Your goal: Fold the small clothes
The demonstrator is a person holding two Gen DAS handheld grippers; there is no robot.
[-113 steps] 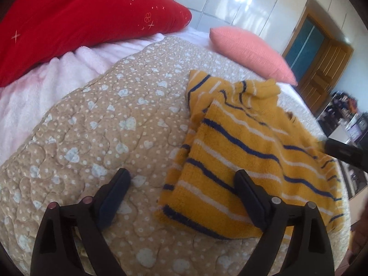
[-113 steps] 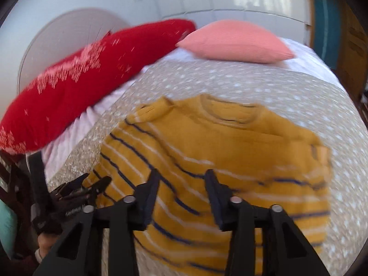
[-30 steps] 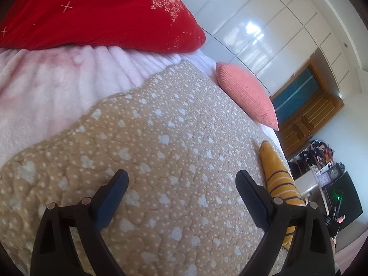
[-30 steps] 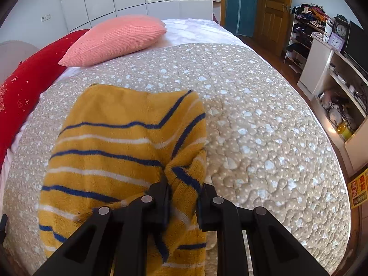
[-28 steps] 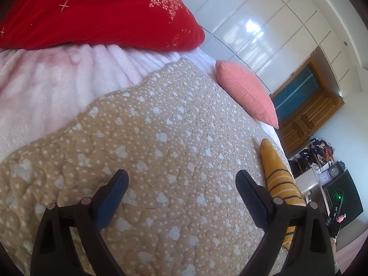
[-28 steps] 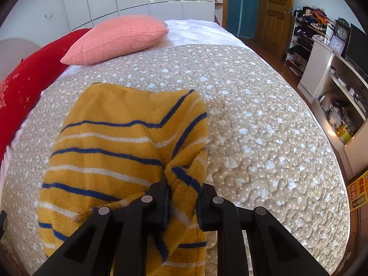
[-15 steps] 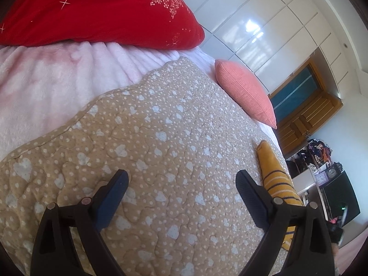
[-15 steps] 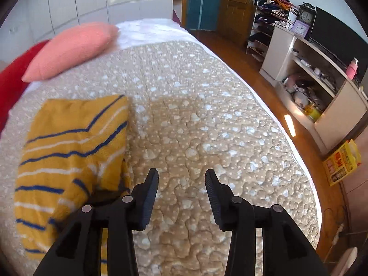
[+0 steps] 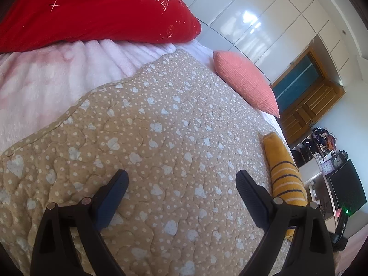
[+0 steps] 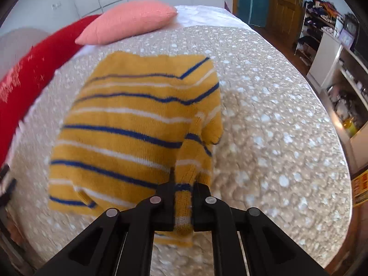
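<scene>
- On the bed, over the tan quilt (image 10: 264, 119), I am pinching a sleeve end of the yellow striped sweater (image 10: 138, 124) in my right gripper (image 10: 182, 193), jaws pressed tight on the knit.
- I am gripping the cuff, I judge, so I can carry that sleeve across the body and make a narrower fold; the sleeve is running up from my jaws to the sweater's right edge.
- The sweater is lying mostly flat on the quilt, already folded into a rough block, with a loose corner sticking out at its lower left.
- My left gripper (image 9: 181, 184) is hovering above bare quilt, jaws spread wide and gripping nothing; from there the sweater is showing only as a thin strip at the far right, well apart from that gripper.
- The knit is looking thick, fuzzy and floppy, with blue and white bands.
- The quilt is stitched and puffy, dotted with pale hearts, so cloth should drag on it.
- A pink pillow (image 10: 128, 20) and a red pillow (image 9: 92, 11) are sitting at the head of the bed.
</scene>
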